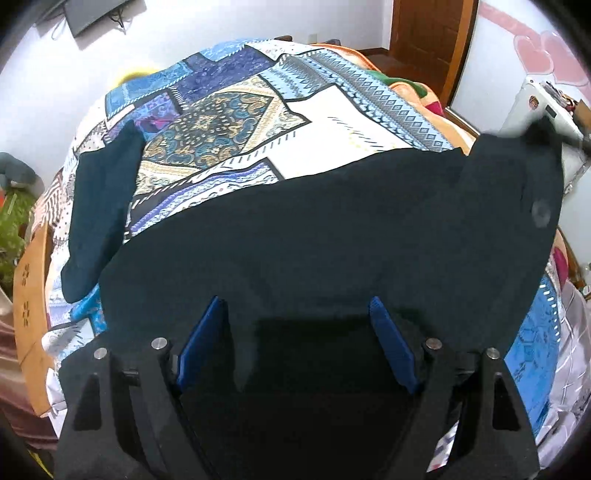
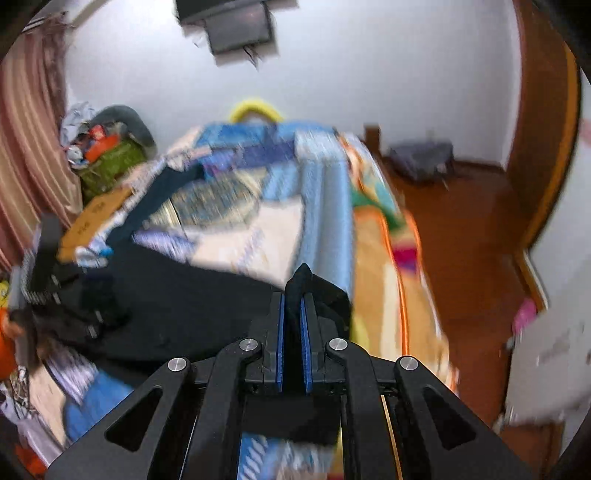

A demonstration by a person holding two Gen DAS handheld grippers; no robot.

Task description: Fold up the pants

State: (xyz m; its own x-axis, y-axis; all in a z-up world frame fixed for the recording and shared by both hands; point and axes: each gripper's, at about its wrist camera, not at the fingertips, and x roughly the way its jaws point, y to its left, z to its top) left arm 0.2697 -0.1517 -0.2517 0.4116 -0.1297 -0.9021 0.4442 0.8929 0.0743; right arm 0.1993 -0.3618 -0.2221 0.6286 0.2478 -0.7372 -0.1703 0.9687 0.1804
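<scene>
Dark navy pants [image 1: 314,229] lie spread across a patterned blue and white quilt [image 1: 229,122] on a bed. One leg [image 1: 103,206] stretches to the far left. My left gripper [image 1: 297,317] is open, its blue pads [image 1: 203,343] spread over the near edge of the pants. My right gripper [image 2: 294,306] is shut on a fold of the pants [image 2: 299,284] and holds that corner lifted; the lifted corner shows at the right in the left wrist view [image 1: 517,184]. The left gripper's body [image 2: 48,273] shows at the left in the right wrist view.
The bed fills the middle of the room. A wooden door [image 1: 428,33] and wooden floor [image 2: 461,229] lie to the right. A striped curtain [image 2: 29,147] and a pile of clutter [image 2: 107,147] stand to the left. A wooden board [image 1: 29,302] borders the bed's left edge.
</scene>
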